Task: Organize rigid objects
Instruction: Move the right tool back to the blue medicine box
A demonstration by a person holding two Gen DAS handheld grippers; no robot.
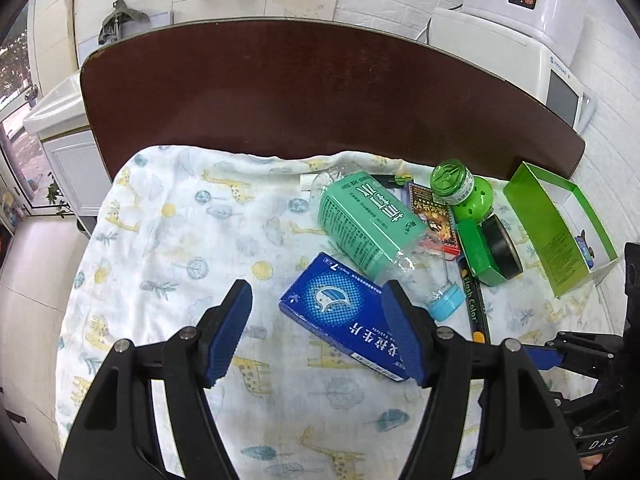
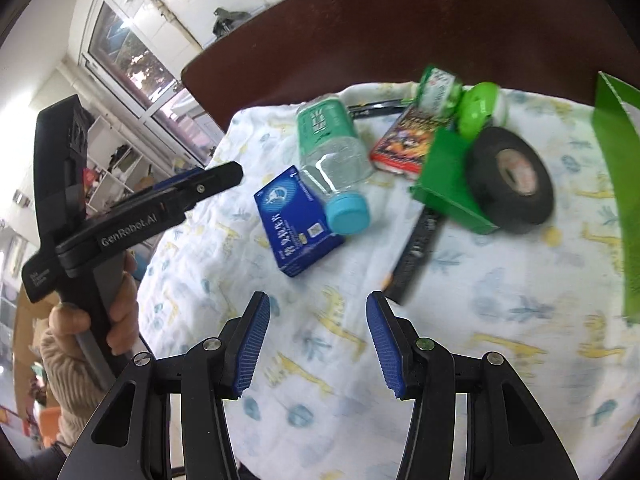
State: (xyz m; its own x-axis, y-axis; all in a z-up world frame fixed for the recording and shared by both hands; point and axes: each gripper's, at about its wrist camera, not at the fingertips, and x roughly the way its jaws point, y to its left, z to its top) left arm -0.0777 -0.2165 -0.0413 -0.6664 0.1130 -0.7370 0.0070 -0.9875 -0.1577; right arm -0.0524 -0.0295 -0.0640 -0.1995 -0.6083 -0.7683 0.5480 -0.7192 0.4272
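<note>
While both grippers' fingers (image 1: 236, 332) (image 2: 256, 344) gape wide and empty, bare cloth (image 1: 180, 240) spreads left of the blue box (image 1: 340, 316).

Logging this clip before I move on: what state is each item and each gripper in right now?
left gripper: open, holding nothing
right gripper: open, holding nothing
plastic bottle: on its side, blue cap on, neck over the blue box
blue box: flat, closed
black tape roll: leaning on the small green box
small green box: tilted
tall green box: open
</note>
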